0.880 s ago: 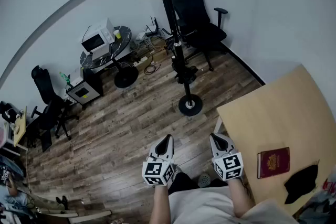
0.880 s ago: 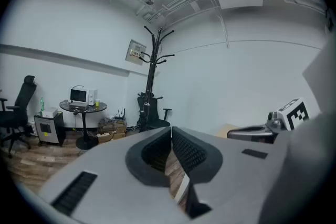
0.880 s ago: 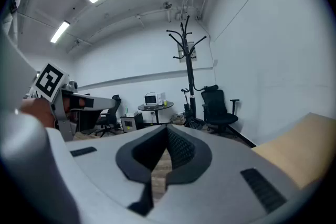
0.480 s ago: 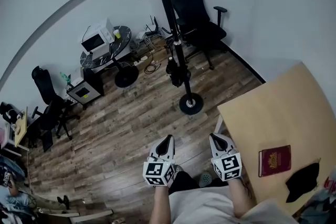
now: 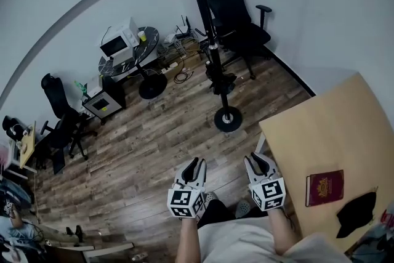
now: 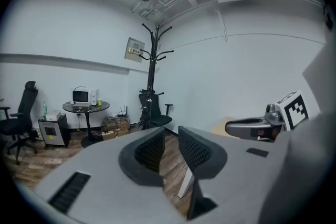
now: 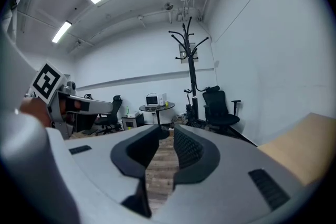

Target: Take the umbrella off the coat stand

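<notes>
The black coat stand (image 5: 201, 9) rises from a round base (image 5: 228, 121) on the wood floor, a few steps ahead of me. A dark folded umbrella (image 5: 218, 76) hangs low on its pole. The stand also shows in the left gripper view (image 6: 152, 63) and the right gripper view (image 7: 190, 60), far beyond the jaws. My left gripper (image 5: 194, 165) and right gripper (image 5: 258, 162) are held side by side close to my body, pointing toward the stand. Both stand open with nothing between their jaws.
A black office chair (image 5: 237, 18) stands right behind the stand. A round table (image 5: 130, 57) with a microwave (image 5: 119, 43) is at the back left. A wooden table (image 5: 332, 132) at my right carries a red booklet (image 5: 324, 188) and a black item (image 5: 357, 214).
The head view has shifted a little, so the stand and room sit slightly further right. Both grippers have kept their place near my body, still open.
</notes>
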Tool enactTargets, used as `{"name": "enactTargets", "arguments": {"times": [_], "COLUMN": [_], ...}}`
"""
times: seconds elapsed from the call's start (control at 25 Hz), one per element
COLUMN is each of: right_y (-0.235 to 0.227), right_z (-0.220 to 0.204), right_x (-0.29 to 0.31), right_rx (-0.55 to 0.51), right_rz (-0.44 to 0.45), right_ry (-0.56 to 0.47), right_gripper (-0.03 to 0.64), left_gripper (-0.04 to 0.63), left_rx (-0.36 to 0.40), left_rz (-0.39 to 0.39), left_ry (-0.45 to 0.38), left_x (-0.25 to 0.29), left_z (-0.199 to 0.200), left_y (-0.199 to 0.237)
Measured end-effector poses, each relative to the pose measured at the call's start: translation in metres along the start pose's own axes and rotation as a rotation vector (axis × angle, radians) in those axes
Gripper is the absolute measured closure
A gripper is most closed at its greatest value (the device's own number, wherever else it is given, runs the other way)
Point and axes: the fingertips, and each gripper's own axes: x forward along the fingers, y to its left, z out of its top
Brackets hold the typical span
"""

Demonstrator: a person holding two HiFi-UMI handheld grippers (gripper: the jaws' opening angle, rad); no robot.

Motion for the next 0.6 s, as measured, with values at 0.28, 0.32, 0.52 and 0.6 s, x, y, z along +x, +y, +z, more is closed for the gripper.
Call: {"name": "enactTargets", "arguments": {"times": [0.28,0.32,0.52,0.6], "right_y": [0.005,0.005,0.008,0.011], "right_z": [-0.006,-0.007,-0.009,-0.006], "right_x": [-0.002,-0.002,0.000,0.000], "right_rx": [0.017,0.024,0.038,0.034], "right_rz": [0.027,0.029,0.038,0.044], "right_ry": [0.013,0.014,0.011,0.005], "right_gripper": [0.503,0.503,0.503,0.503], "left_gripper": [0.505,0.505,0.505,0.505], "left_rx": [0.005,0.010,0.017,0.010], "left_rz": [-0.011,-0.017,-0.022,-0.016], "left_ry": [-0.001,-0.005,-0.013,-0.018], "left_x": [-0.004,-0.004,-0.005,-0.006], "left_z": [0.000,0.000,0.003,0.005], "left_y": [-0.006,-0.008,-0.008,-0.006]}}
